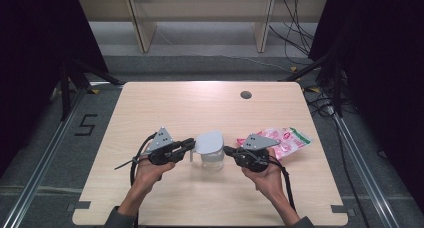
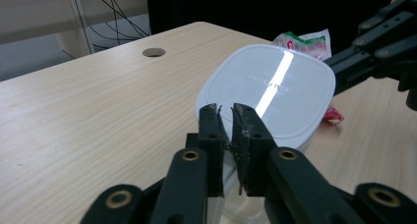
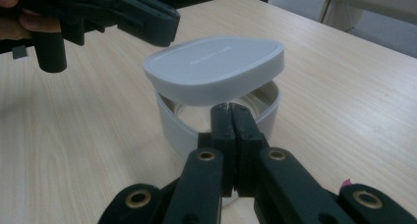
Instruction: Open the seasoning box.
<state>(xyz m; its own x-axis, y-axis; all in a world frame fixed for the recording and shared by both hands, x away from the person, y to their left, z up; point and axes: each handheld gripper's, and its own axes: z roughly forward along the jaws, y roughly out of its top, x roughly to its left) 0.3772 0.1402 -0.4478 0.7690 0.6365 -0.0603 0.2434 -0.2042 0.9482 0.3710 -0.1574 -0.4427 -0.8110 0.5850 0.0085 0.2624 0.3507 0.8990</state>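
A clear round container [image 1: 212, 160] stands at the table's middle, and its pale grey lid [image 1: 209, 142] is lifted and tilted above it. My left gripper [image 1: 191, 144] is shut on the lid's left edge. In the left gripper view the jaws [image 2: 226, 111] pinch the near rim of the lid [image 2: 275, 91]. My right gripper [image 1: 227, 150] is shut on the container's right wall. In the right gripper view its tips [image 3: 230, 108] clamp the white rim of the container [image 3: 172, 121], under the raised lid [image 3: 216, 67]. The left gripper [image 3: 162, 25] shows there at the upper left.
A pink, white and green snack bag [image 1: 287, 139] lies on the table just right of my right hand, also seen behind the lid [image 2: 305, 41]. A round cable hole [image 1: 245, 94] sits near the table's far edge. Cables trail on the floor beyond.
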